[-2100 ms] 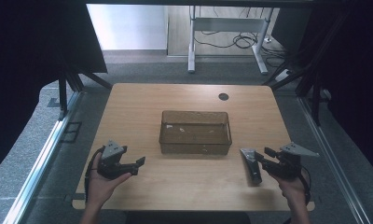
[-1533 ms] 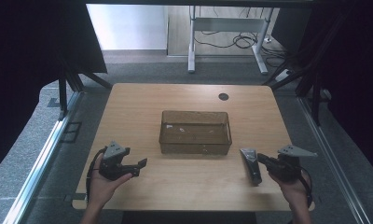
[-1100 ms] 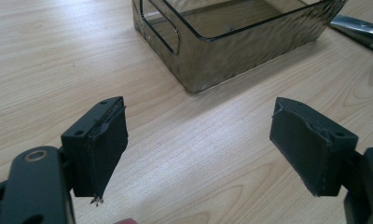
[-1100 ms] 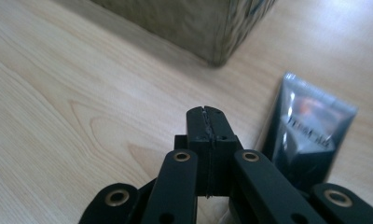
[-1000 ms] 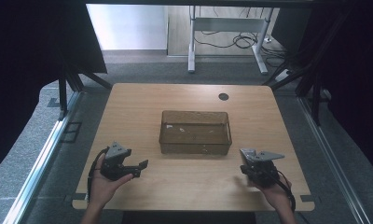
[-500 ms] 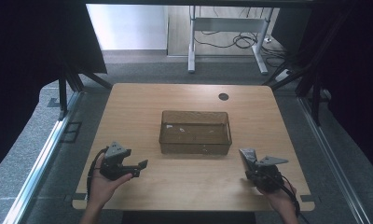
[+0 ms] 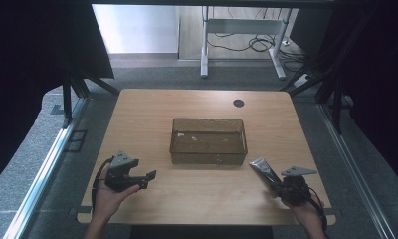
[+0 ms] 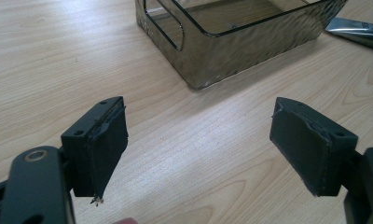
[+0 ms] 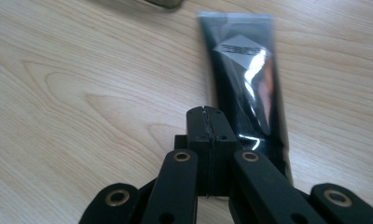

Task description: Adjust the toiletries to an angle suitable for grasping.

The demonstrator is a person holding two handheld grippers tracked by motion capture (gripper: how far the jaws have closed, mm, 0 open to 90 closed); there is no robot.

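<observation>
Two tongs over the bench: left tongs released near the bin; right tongs clenched, empty, just beside the black tube lying right of the bin.

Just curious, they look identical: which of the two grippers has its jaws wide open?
The left gripper: its pads stand far apart over bare table. The right gripper has its jaws pressed together beside the black tube.

— How is the left gripper held?
— It is carried low in the left hand, and its jaws are spread wide, with nothing between the pads.

— And the right gripper?
— It is gripped in the right hand; its jaws are pressed flat together.
</observation>
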